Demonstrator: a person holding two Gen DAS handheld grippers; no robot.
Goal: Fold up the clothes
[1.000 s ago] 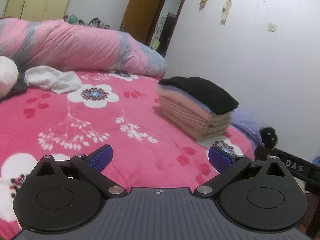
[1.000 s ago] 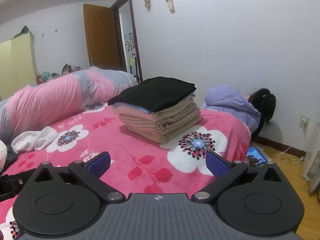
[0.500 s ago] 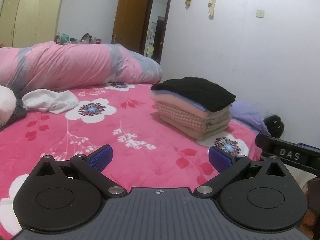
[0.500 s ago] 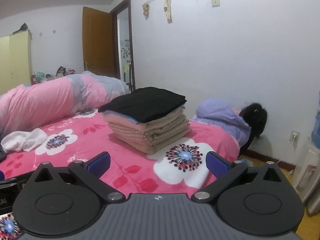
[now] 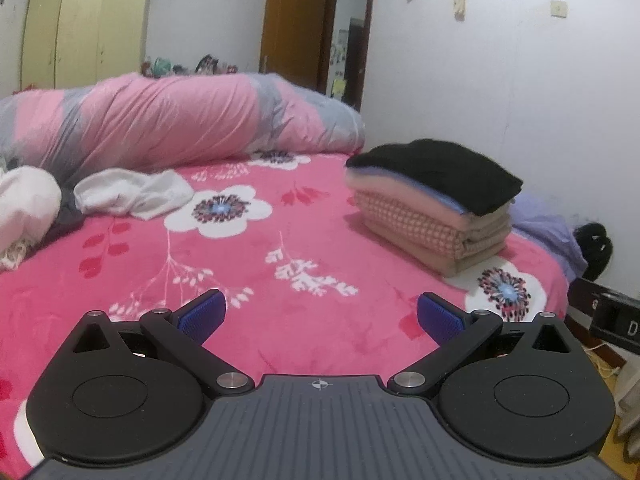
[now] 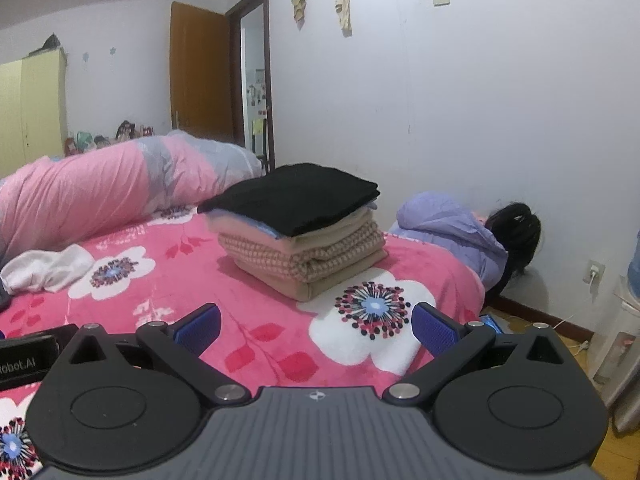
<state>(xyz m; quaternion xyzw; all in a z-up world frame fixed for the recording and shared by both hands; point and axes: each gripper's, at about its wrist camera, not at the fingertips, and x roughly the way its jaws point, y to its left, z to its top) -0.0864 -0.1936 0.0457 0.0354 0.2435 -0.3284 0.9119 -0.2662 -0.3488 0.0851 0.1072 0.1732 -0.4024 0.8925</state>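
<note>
Now both the left gripper (image 5: pixel 322 314) and right gripper (image 6: pixel 316 326) hang over the bed (image 5: pixel 280 248) with jaws spread wide, holding and touching nothing. Folded clothes sit in a stack (image 6: pixel 300 228) near the bed's far edge; a loose white garment (image 5: pixel 132 194) lies well apart. Since a second ago both views have tilted up, showing more wall.

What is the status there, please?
Both tools open, empty: left, right. Folded stack done; white garment unfolded. Nothing blocking.
</note>
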